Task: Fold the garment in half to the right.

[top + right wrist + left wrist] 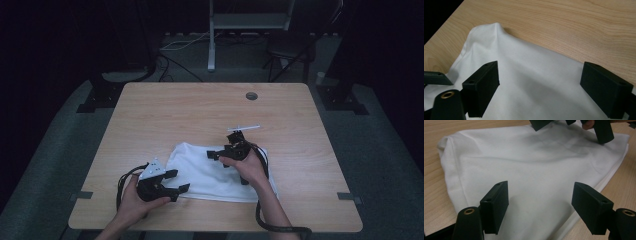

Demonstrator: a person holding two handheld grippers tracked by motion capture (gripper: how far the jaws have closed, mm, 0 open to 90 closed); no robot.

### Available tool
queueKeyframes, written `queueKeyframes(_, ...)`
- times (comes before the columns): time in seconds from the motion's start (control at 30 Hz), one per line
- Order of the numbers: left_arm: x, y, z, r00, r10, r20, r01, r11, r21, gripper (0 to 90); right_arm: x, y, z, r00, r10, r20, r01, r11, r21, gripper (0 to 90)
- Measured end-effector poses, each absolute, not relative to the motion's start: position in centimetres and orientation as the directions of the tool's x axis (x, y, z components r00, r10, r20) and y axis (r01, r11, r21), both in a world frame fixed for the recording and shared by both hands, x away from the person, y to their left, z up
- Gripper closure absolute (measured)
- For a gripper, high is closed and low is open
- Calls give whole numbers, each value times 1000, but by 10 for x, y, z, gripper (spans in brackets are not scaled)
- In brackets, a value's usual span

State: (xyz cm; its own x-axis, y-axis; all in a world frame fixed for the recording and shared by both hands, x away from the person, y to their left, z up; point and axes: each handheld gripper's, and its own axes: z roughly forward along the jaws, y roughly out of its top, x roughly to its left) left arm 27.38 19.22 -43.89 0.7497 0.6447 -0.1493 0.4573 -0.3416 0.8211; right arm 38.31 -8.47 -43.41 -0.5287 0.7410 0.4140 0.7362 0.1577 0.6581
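Note:
A white cloth point(210, 175) lies folded flat on the near half of the wooden table point(200, 110). My left gripper point(179, 181) sits at the cloth's near-left corner, held by a hand, jaws open. In the left gripper view the left gripper point(540, 207) hovers wide apart just over the cloth point(536, 165), nothing pinched. My right gripper point(218, 159) hangs over the cloth's far middle, pointing left. In the right gripper view the right gripper point(549, 90) is open above the cloth point(531, 75), whose far-left corner is humped up. The right gripper point(602, 131) also shows far off.
A round cable hole point(251, 96) sits near the table's far edge. Behind the table stand a metal frame point(212, 35) and a dark chair point(290, 47), with cables on the floor. Bare wood surrounds the cloth point(579, 30).

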Motion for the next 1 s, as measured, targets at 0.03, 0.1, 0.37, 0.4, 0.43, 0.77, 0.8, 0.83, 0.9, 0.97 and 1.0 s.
queueKeyframes(0.03, 274, 192, -439, 750, 644, -149, 457, -343, 820, 300, 384, -85, -434, -532, 742, 408, 734, 164, 659, 152)
queueKeyframes(0.1, 274, 192, -439, 750, 644, -148, 458, -344, 820, 300, 384, -83, -433, -535, 747, 395, 731, 176, 659, 151)
queueKeyframes(0.37, 274, 193, -438, 749, 646, -148, 456, -340, 823, 300, 386, -81, -434, -532, 759, 375, 725, 180, 665, 151)
queueKeyframes(0.4, 274, 193, -438, 749, 646, -147, 456, -342, 822, 300, 386, -80, -433, -536, 759, 369, 723, 187, 664, 151)
queueKeyframes(0.43, 274, 193, -438, 748, 647, -147, 457, -341, 822, 300, 386, -79, -433, -539, 760, 364, 722, 193, 665, 147)
queueKeyframes(0.77, 274, 195, -438, 745, 650, -150, 458, -334, 824, 300, 362, -108, -413, -542, 773, 330, 686, 180, 705, 142)
queueKeyframes(0.8, 274, 195, -438, 745, 650, -150, 457, -334, 824, 300, 359, -115, -412, -532, 783, 323, 687, 176, 705, 141)
queueKeyframes(0.83, 273, 195, -438, 744, 651, -151, 458, -333, 824, 300, 356, -122, -412, -522, 791, 320, 687, 168, 707, 142)
queueKeyframes(0.9, 273, 196, -438, 743, 652, -150, 458, -331, 825, 300, 350, -138, -411, -496, 810, 314, 690, 148, 709, 142)
queueKeyframes(0.97, 273, 196, -437, 742, 653, -150, 457, -329, 826, 300, 342, -156, -411, -471, 826, 309, 689, 126, 714, 142)
queueKeyframes(1.0, 273, 197, -437, 741, 654, -151, 457, -327, 827, 300, 340, -162, -412, -465, 829, 310, 688, 119, 716, 142)
